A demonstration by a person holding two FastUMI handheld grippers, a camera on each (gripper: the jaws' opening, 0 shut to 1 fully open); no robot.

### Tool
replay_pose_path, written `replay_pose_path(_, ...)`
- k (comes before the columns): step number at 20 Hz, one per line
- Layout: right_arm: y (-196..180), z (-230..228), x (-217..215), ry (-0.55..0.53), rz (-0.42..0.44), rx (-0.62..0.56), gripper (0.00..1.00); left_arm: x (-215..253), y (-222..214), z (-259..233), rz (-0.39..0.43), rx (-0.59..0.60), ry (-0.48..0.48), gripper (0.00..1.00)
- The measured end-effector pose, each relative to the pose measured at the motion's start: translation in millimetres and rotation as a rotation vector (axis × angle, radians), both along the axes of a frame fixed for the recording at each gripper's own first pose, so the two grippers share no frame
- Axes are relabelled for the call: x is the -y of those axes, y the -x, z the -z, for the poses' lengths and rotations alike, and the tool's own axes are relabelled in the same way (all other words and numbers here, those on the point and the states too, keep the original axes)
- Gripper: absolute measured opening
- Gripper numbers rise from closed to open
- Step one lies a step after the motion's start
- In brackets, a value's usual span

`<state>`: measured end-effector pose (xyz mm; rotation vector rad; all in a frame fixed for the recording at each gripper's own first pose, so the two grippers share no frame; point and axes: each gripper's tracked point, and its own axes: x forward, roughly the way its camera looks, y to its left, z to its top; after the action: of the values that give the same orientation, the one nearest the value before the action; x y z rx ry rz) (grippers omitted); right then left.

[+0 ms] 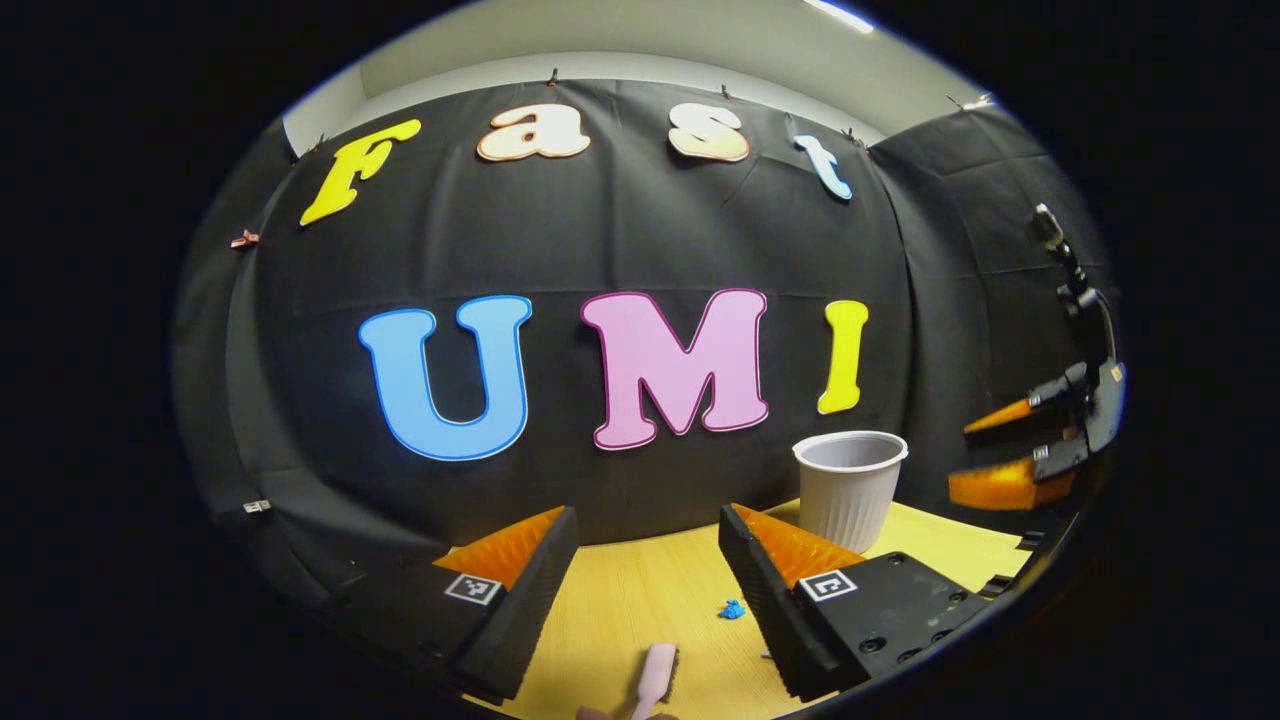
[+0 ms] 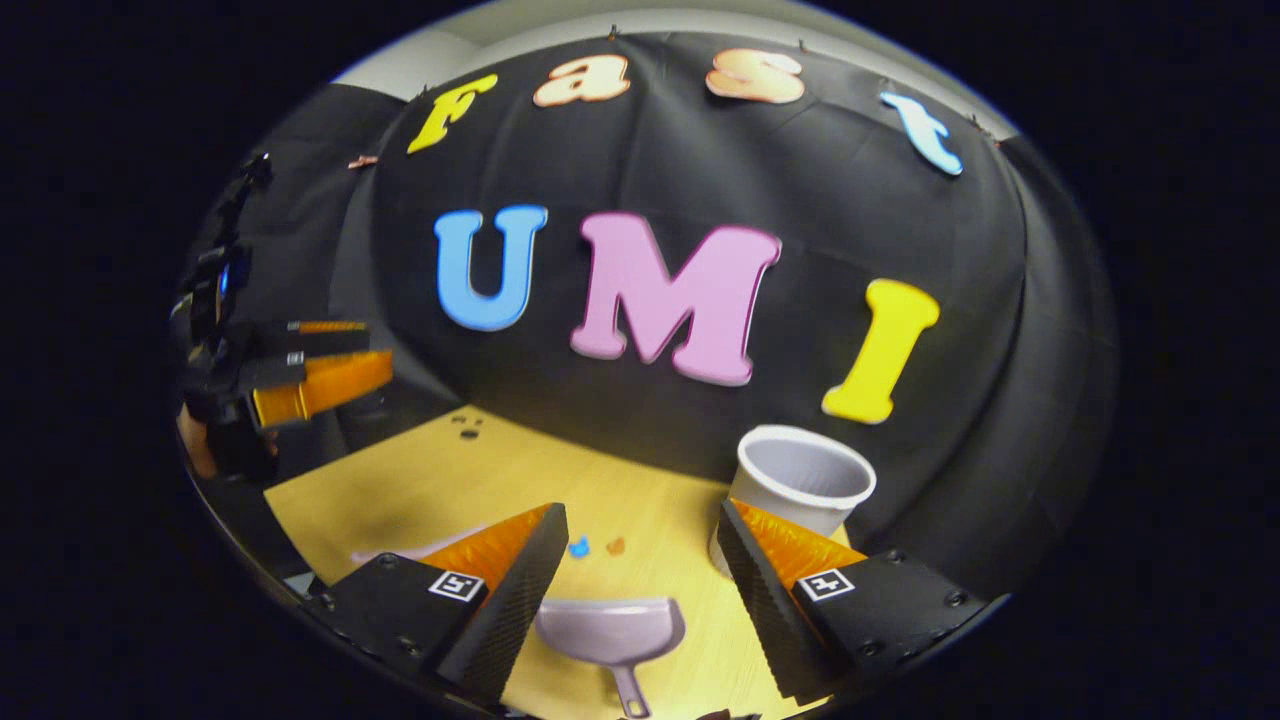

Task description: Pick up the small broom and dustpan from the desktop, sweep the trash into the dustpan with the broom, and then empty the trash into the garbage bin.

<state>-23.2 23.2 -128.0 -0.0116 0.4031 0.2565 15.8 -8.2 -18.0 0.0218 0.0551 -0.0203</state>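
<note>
Broom, small pink plastic brush with dark bristles (image 1: 655, 678), lies on yellow wooden desktop (image 1: 640, 600) between left gripper (image 1: 648, 575) fingers, jaws wide open, empty. Grey plastic dustpan (image 2: 610, 635) sits below right gripper (image 2: 643, 570), also wide open, empty. Blue scrap (image 1: 732, 609) near white ribbed plastic bin (image 1: 850, 488). Best: lower both, centre on handles, close squarely.

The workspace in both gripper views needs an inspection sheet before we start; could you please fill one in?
Surface: yellow wooden desktop, a few dark spots near its far edge.
Job's things: pink broom lying flat; dustpan lying flat, handle toward the camera; white garbage bin upright by the wall.
Clutter: blue scrap; blue and orange scraps beyond the dustpan.
Grippers: left gripper open above the broom; right gripper open above the dustpan.
Cables: nothing seen.
Surroundings: black cloth wall.
</note>
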Motion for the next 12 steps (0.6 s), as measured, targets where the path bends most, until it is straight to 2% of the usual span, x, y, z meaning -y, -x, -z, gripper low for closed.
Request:
replay_pose_path(3,30.7,73.3,5.1,0.007,-0.039,-0.222,0.97,-0.5,1.2,5.2,-0.006,-0.012,0.015,0.92)
replay_pose_path(6,57.9,135.7,10.6,0.049,-0.054,-0.393,0.97,1.5,2.9,15.7,-0.011,-0.034,0.012,0.92)
replay_pose_path(12,72.6,234.1,7.3,0.152,-0.130,-0.600,0.94,2.5,8.0,29.9,-0.023,-0.069,0.009,0.93)
